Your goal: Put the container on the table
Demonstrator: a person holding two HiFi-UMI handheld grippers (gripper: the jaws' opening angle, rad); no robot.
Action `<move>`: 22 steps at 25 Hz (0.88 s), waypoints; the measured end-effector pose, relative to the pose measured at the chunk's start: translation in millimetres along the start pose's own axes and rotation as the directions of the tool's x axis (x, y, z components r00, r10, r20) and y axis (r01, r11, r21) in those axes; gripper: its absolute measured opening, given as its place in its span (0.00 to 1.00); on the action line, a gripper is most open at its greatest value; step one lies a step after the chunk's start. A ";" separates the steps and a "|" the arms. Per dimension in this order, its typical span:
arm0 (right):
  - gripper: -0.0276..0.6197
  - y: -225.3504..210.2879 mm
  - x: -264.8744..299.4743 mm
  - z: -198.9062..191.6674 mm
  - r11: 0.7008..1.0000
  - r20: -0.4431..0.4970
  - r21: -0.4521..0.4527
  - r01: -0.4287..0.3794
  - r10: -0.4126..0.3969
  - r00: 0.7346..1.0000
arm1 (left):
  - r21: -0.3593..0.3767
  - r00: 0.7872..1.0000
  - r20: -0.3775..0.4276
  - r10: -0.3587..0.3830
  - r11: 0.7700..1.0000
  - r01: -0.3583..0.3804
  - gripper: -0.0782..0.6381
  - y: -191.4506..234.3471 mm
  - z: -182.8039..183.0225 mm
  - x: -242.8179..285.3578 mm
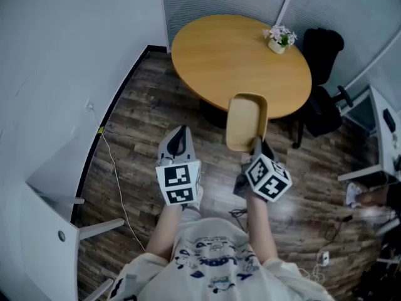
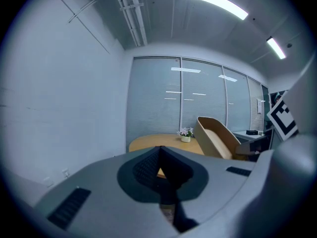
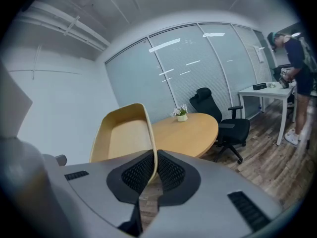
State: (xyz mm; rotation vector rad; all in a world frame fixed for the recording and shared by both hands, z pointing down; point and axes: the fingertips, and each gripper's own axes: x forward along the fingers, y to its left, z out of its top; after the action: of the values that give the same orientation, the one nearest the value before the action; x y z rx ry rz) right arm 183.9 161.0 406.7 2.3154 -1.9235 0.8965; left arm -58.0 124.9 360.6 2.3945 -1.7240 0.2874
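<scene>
A tan, shallow rounded container [image 1: 245,121] hangs in the air over the near edge of the round wooden table [image 1: 225,58]. My right gripper [image 1: 256,145] is shut on its near rim, and in the right gripper view the container [image 3: 124,138] stands upright with its wall pinched between the jaws of the right gripper [image 3: 151,170]. My left gripper [image 1: 179,138] is lower and to the left, over the floor, shut with nothing in it. The left gripper view has the left gripper [image 2: 159,158] closed, the container [image 2: 217,138] to its right and the table [image 2: 161,143] beyond.
A small pot of flowers [image 1: 279,39] stands at the table's far right. A black office chair [image 1: 322,86] sits right of the table, a white desk [image 1: 383,130] further right. A person [image 3: 296,68] stands by that desk. A cable [image 1: 116,168] lies on the wood floor at left.
</scene>
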 end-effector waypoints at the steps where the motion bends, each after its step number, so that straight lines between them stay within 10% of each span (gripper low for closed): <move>1: 0.07 3.8 9.4 3.8 1.000 0.002 0.003 0.002 -0.002 1.000 | 0.003 1.000 0.002 -0.003 1.000 0.003 0.11 4.8 4.6 9.8; 22: 0.07 46.6 156.8 27.3 0.999 -0.061 0.000 0.051 -0.051 0.997 | -0.019 0.998 -0.064 -0.026 1.000 0.024 0.11 71.7 14.6 154.6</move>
State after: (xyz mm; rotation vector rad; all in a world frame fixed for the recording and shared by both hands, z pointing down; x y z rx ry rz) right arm 166.9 -1.8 433.6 2.2985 -1.8324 0.9530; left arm -77.3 -42.7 388.5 2.3653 -1.6609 0.3393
